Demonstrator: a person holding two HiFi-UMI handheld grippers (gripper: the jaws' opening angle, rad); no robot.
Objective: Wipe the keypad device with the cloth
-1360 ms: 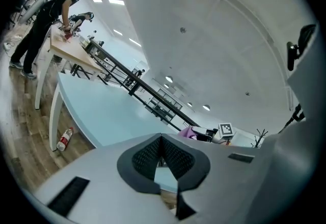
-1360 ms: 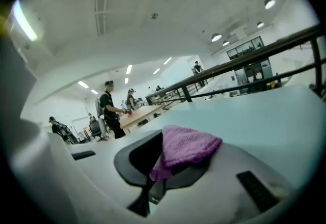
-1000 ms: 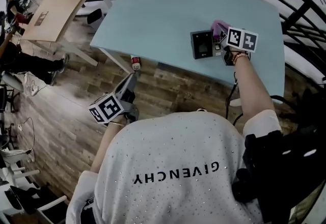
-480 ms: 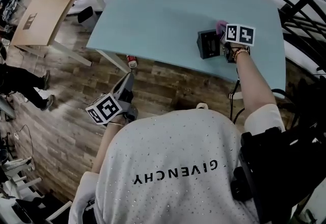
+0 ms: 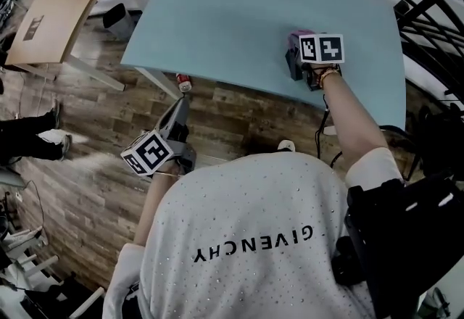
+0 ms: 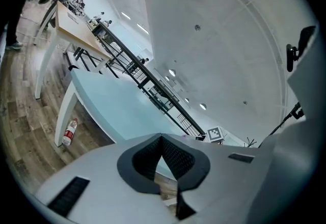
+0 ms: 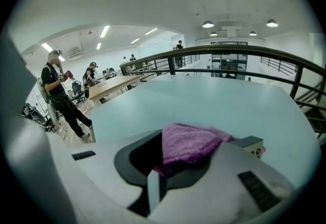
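Nearest, on the person's side of the pale blue table (image 5: 232,13), the left gripper (image 5: 182,109) hangs off the table's near edge over the brown plank floor (image 5: 94,136). Its jaws meet at the tips and nothing sits between them. A small plastic bottle with a red label (image 5: 183,83) lies on the floor just under the table's near edge, beside a white table leg.

Further on, above the table's near right part, the right gripper (image 7: 189,156) is clamped on a purple knitted cloth (image 7: 191,141), which bunches up between and over its jaws. The dark, box-shaped keypad device (image 5: 293,62) stands on the table close to that same near edge. In the head view the cloth and the gripper's marker cube cover the device's top and right side; in the right gripper view one pale corner of the device shows just right of the cloth. Whether cloth and device touch cannot be made out.

Beyond the table's far edge runs a black metal railing (image 7: 229,55). Off the table's left side stand a light wooden-topped table (image 5: 61,9) and a person in dark clothes (image 7: 58,93).
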